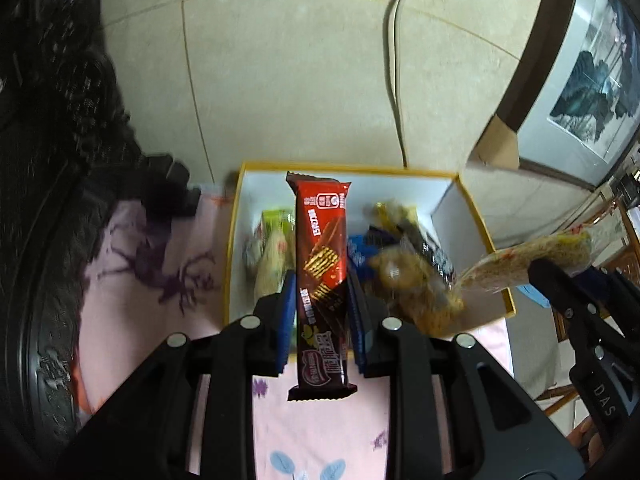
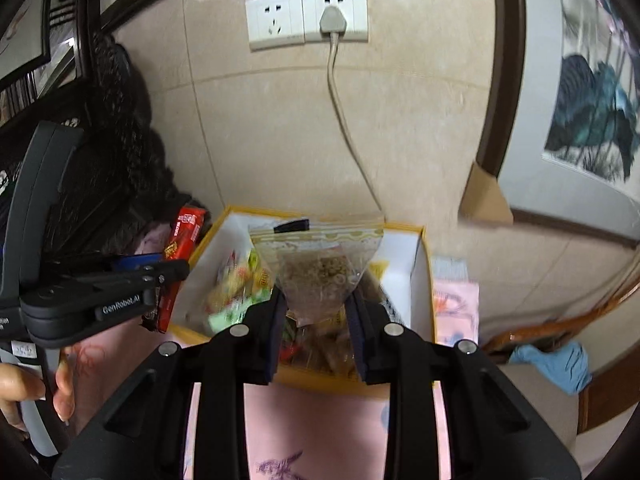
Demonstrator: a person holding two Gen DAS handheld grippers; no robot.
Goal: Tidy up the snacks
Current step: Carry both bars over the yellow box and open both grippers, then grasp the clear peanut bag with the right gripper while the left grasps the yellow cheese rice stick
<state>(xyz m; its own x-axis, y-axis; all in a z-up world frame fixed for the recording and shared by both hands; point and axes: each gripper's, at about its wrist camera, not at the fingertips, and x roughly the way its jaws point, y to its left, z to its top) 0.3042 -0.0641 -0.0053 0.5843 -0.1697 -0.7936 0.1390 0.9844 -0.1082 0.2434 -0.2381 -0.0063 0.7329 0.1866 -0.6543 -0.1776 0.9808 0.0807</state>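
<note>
— Pink cloth (image 1: 320, 432), yellow-rimmed box (image 1: 352, 169) against the far wall. What's happening?

— Left gripper (image 1: 320, 312) clamps a red wafer bar (image 1: 322, 280), right gripper (image 2: 316, 320) pinches a clear zip bag (image 2: 320, 268), both above the box.

— Next?

— Probably deciding where each belongs, then releasing.

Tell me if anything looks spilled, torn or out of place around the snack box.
Nothing looks spilled or damaged. Snacks lie jumbled inside the yellow-rimmed box. The left gripper holds a red wafer bar, and the right gripper a clear zip bag; both wrappers look intact.
</note>
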